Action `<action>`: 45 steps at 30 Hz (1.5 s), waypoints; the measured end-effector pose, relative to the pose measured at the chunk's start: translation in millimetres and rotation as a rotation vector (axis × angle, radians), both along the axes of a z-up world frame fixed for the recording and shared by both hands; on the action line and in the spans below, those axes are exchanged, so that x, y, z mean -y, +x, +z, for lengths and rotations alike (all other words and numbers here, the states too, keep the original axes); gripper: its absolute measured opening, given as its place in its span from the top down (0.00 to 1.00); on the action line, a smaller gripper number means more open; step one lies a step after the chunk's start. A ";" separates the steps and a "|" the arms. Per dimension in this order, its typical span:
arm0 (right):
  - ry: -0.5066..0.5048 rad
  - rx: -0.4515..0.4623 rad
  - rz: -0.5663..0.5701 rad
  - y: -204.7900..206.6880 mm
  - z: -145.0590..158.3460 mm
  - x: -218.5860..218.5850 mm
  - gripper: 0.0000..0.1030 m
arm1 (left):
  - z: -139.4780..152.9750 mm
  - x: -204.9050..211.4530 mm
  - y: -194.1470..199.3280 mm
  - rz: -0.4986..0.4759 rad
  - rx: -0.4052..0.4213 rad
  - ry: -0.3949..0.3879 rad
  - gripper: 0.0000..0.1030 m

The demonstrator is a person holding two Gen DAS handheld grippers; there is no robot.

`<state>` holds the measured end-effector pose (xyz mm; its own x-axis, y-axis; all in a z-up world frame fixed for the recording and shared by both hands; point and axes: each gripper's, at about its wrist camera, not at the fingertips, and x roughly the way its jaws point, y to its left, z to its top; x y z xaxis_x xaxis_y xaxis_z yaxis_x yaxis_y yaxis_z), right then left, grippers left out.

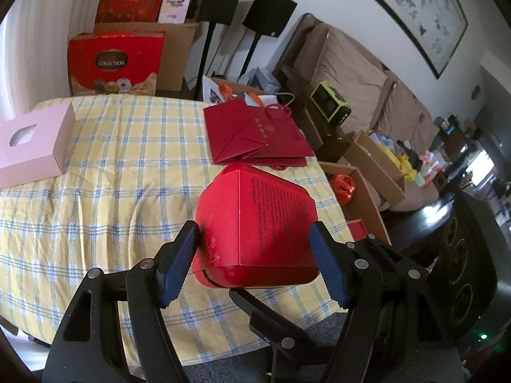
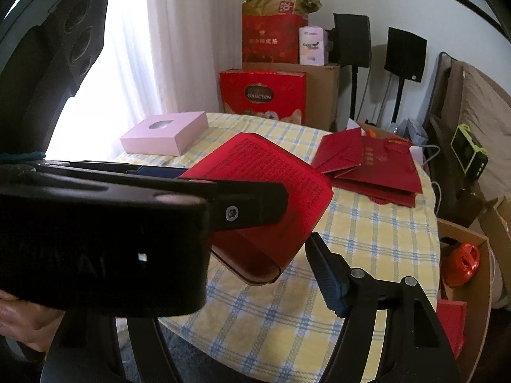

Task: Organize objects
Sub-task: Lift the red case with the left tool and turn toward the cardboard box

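Observation:
A red box (image 1: 274,217) with rounded corners and black print on one face hangs tilted above the checked tablecloth (image 1: 95,207). My left gripper (image 1: 254,226) is shut on it, a blue pad pressing each side. In the right wrist view the same red box (image 2: 271,172) shows behind the left gripper's black finger (image 2: 255,204). My right gripper (image 2: 252,242) sits just below the box's lower corner. Its right finger (image 2: 329,281) stands a little apart from the box, while its left finger is hidden behind the left gripper. A hand shows at the lower left edge.
A pink flat box (image 2: 166,137) lies at the table's far left. Dark red paper bags (image 2: 370,166) lie flat at the far right. Off the table's right edge stands an open cardboard box (image 2: 463,287) with an orange object. Red gift boxes (image 1: 115,60) are stacked behind, and a sofa (image 1: 351,73) stands to the right.

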<state>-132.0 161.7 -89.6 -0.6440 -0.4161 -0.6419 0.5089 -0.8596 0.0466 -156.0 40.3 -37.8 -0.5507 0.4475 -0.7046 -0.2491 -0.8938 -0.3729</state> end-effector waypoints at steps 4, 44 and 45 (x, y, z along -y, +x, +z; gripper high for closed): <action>-0.002 -0.018 -0.006 4.2 7.0 -4.2 0.30 | 8.5 -3.8 4.5 -0.006 -0.016 -0.001 0.34; 0.009 -0.115 -0.170 66.9 74.0 -96.1 0.30 | 78.5 -111.1 53.3 -0.176 -0.148 -0.033 0.34; 0.007 -0.116 -0.176 68.7 74.8 -100.1 0.30 | 78.9 -114.5 54.3 -0.183 -0.152 -0.038 0.34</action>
<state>-63.3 261.8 -14.8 -0.7762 -0.2868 -0.5615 0.3527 -0.9357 -0.0096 -101.7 154.8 41.1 -0.5645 0.5242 -0.6376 -0.4587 -0.8414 -0.2857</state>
